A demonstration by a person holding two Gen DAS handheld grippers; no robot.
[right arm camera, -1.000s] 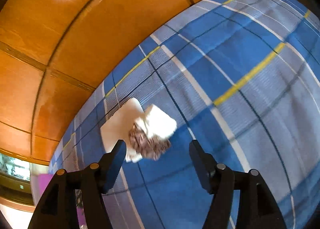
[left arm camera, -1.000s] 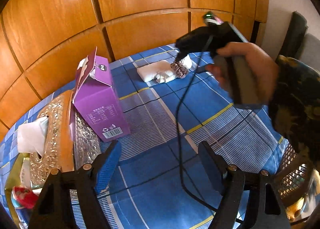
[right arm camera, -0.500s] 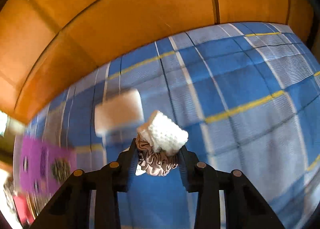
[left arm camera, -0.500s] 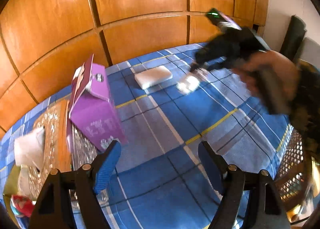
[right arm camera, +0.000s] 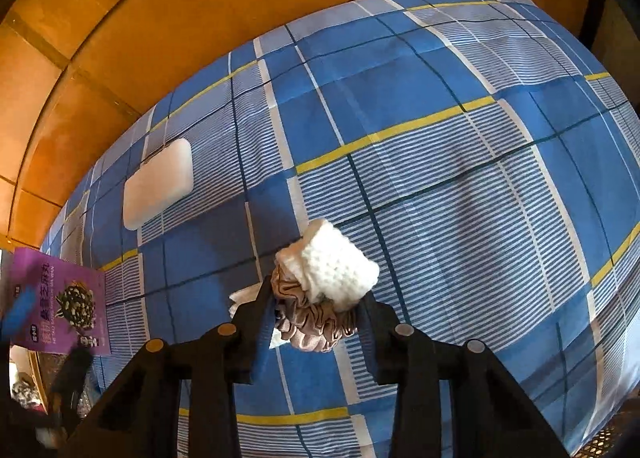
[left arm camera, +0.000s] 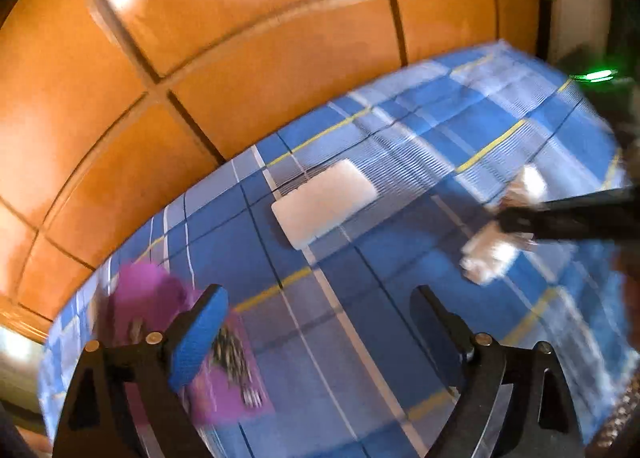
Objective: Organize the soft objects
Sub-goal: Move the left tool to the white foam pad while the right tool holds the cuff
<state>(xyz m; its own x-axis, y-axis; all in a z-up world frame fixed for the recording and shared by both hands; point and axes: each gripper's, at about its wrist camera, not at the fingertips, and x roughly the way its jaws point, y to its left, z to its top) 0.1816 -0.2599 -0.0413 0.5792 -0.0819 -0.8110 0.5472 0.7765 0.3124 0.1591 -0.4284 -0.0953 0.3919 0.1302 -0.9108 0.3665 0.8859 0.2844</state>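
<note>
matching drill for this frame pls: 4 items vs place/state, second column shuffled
Items:
1. scrunchie
2. white pad
3. purple box
4. left claw

Place or state:
A. lying flat and alone on the cloth near the wood wall
B. jaws opening, nothing between them
C. pinched in the right claw with a white knit piece
D. at the cloth's left edge in the right wrist view

Pairs: 1-C, 2-A, 3-D, 4-B
</note>
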